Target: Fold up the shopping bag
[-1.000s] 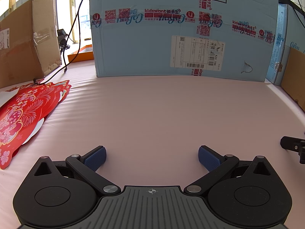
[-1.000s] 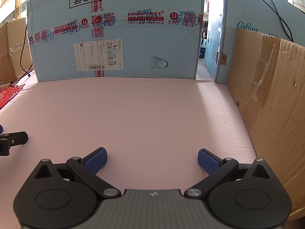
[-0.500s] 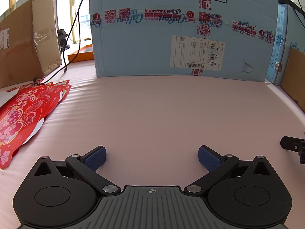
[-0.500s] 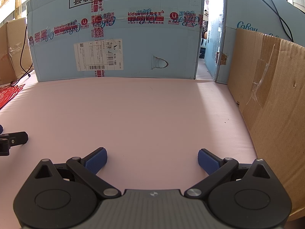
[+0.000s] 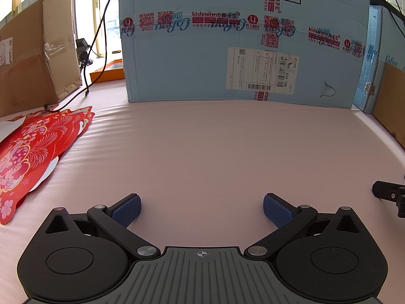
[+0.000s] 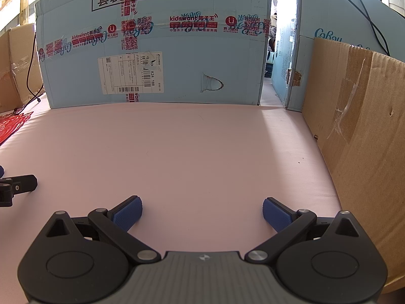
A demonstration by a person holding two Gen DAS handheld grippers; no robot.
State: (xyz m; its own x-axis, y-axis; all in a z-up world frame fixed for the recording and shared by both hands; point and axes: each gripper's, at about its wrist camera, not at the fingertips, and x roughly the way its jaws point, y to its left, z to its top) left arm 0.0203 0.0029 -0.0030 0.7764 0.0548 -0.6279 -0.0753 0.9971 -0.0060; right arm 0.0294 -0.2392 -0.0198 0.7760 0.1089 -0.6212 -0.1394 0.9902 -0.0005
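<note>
A red shopping bag (image 5: pixel 33 152) with pink and gold flower print lies flat on the pink table at the left, in the left wrist view; a corner of it shows in the right wrist view (image 6: pixel 12 126). My left gripper (image 5: pixel 202 209) is open and empty, low over the table, to the right of the bag and apart from it. My right gripper (image 6: pixel 202 212) is open and empty over bare pink table. Each gripper's tip shows at the edge of the other's view.
A large light-blue carton (image 5: pixel 240 40) stands across the back of the pink table (image 5: pixel 215 147). A brown carton (image 5: pixel 33 55) stands at the back left with a black cable (image 5: pixel 76 96) trailing near the bag. A brown cardboard wall (image 6: pixel 359 139) lines the right side.
</note>
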